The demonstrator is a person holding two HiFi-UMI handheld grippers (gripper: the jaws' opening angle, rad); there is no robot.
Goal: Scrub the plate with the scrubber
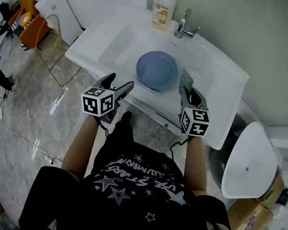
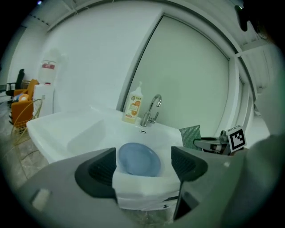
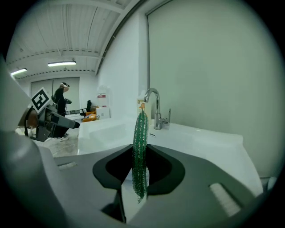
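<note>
Both grippers hover at the near edge of the white sink [image 1: 222, 90], side by side and well apart. The right gripper [image 3: 140, 167] has its jaws closed right down on the green scrubber [image 3: 141, 147], pinching it edge-on so the mesh pad stands upright out of the jaws, its top pointing toward the far wall. In the head view that scrubber sits just right of the blue plate [image 1: 157, 69], near it but not touching. The plate lies right side up in the basin, close to the bowl's near wall. Over on the left, the left gripper [image 2: 144, 165] has its jaws spread wide with nothing gripped, and its own view looks straight through the gap at the plate and the sink's near rim. It hangs by that rim just left of the plate, clear of it. At the far side of the sink stands the chrome faucet [image 1: 185, 25], with an orange-labelled soap bottle [image 1: 163, 11] just to its left. A wire basket [image 1: 51, 37] stands on the floor off to the left of the sink, and a white round-topped object [image 1: 250, 161] sits low on the right.
</note>
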